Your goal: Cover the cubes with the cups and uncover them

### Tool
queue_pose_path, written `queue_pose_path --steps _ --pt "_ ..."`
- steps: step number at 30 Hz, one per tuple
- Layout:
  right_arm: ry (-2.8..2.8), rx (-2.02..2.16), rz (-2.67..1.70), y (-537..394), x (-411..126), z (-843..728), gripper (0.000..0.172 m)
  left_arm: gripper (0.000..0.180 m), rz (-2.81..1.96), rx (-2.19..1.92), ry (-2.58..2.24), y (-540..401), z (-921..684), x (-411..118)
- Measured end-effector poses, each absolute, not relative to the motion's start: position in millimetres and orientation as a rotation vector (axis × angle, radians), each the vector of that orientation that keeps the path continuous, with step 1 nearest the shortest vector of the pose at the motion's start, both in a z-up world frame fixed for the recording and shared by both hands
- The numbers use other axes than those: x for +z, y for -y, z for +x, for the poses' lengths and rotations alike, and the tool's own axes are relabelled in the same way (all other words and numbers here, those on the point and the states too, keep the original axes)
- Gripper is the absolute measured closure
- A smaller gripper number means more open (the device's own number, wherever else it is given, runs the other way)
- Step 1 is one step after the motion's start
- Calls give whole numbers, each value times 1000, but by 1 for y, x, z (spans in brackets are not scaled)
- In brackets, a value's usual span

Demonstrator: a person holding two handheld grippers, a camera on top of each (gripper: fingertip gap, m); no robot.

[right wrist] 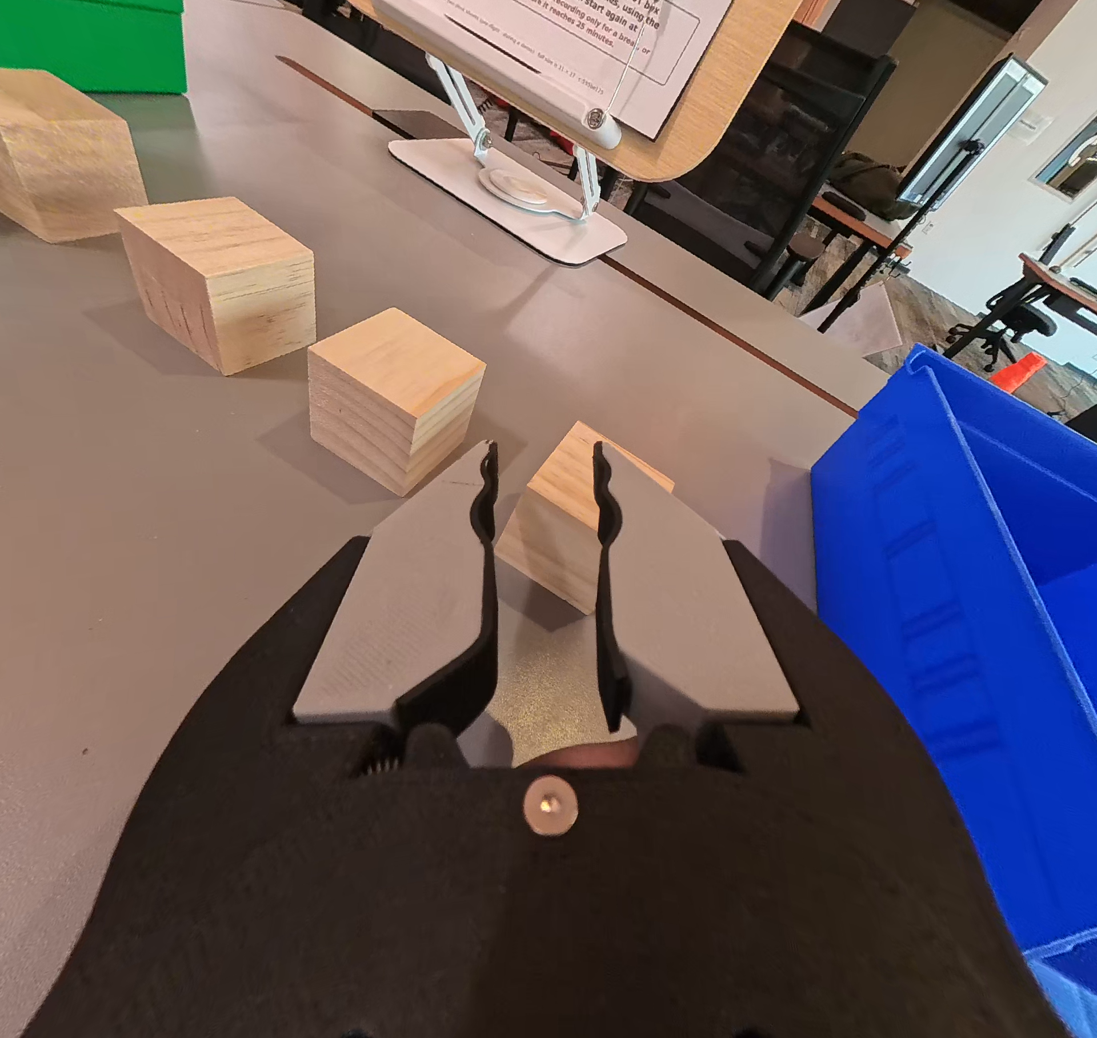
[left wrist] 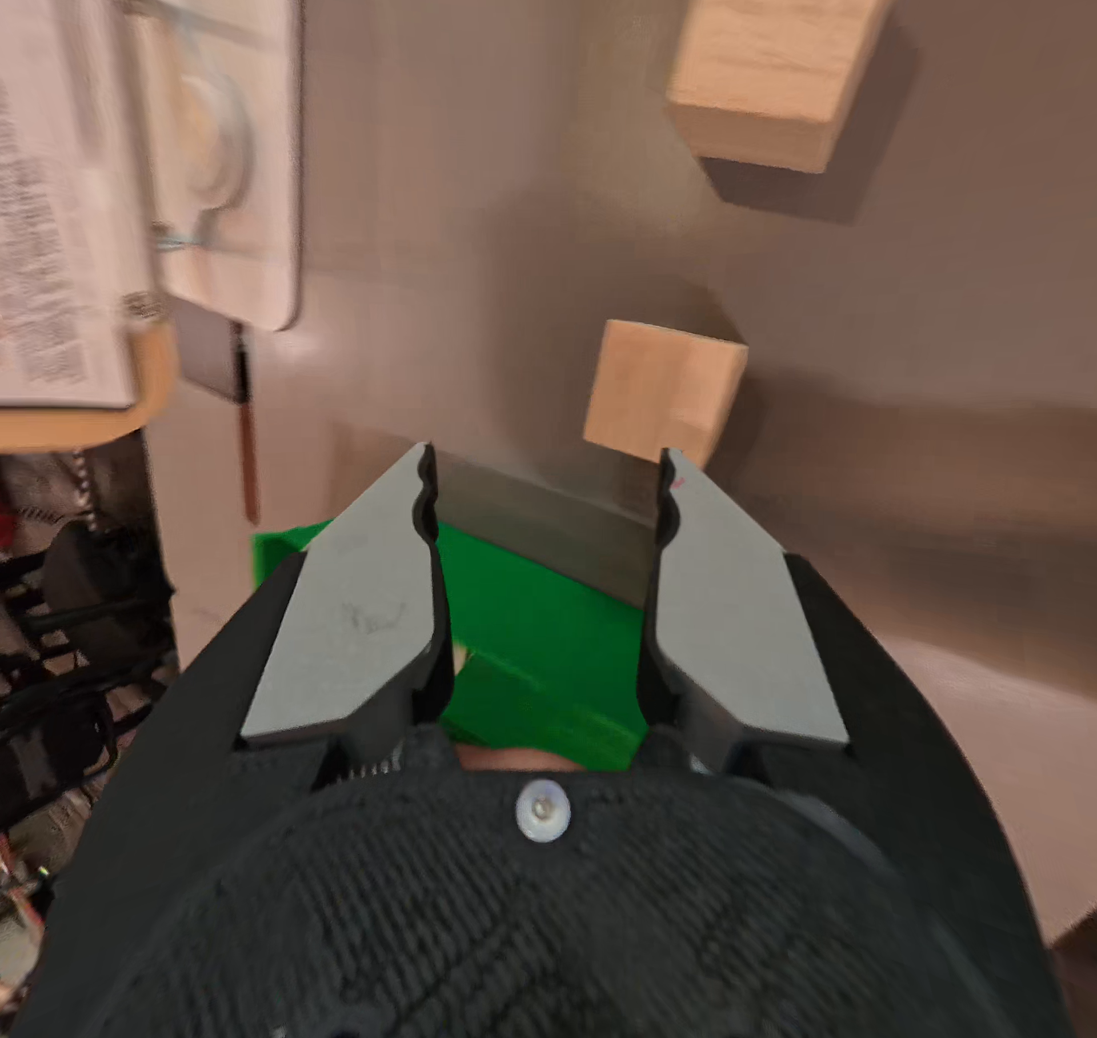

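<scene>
In the right wrist view several wooden cubes stand in a row on the grey table [right wrist: 148,534]: a large one [right wrist: 59,160], then [right wrist: 219,279], then [right wrist: 392,392], and the smallest cube [right wrist: 558,522]. My right gripper [right wrist: 543,451] hovers at the smallest cube, jaws partly apart. The right finger overlaps the cube, and a gap shows between the left pad [right wrist: 485,505] and the cube. The left wrist view is blurred. My left gripper [left wrist: 546,460] is open and empty above a green bin [left wrist: 534,623], with two cubes [left wrist: 659,392] [left wrist: 777,53] beyond it. No cup is in view.
A blue bin [right wrist: 950,594] stands close on the right of my right gripper. The green bin [right wrist: 89,12] sits at the far left. A stand holding a printed sheet [right wrist: 534,29] is at the back, with its white base [left wrist: 225,119] also in the left view.
</scene>
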State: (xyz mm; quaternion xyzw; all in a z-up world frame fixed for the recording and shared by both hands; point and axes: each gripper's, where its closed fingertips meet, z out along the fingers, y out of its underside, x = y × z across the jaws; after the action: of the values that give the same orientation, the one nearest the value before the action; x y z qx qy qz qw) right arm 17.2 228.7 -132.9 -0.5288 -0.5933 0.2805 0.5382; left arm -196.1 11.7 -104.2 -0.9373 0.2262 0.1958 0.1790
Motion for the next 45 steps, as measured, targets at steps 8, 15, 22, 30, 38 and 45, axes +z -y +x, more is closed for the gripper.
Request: queue_pose_path --steps 8,15,22,30,38,45 --pt "1414 665 -1244 -227 -131 17 143 122 -2480 892 59 42 -305 -41" --pt "1431 654 -1248 -226 -136 15 143 122 -2523 931 162 76 -332 -74" --pt "1440 643 -1251 -226 -138 14 143 122 -2606 899 146 82 -337 -100" --pt "1444 641 -1254 -227 -139 14 143 125 -2644 1027 78 87 -348 -114" --pt "1443 641 -1245 -225 -138 14 143 152 -2658 1054 5 90 -342 -103" --pt "1431 648 -1254 -228 -137 16 143 164 -2696 1064 -56 84 -337 -110"
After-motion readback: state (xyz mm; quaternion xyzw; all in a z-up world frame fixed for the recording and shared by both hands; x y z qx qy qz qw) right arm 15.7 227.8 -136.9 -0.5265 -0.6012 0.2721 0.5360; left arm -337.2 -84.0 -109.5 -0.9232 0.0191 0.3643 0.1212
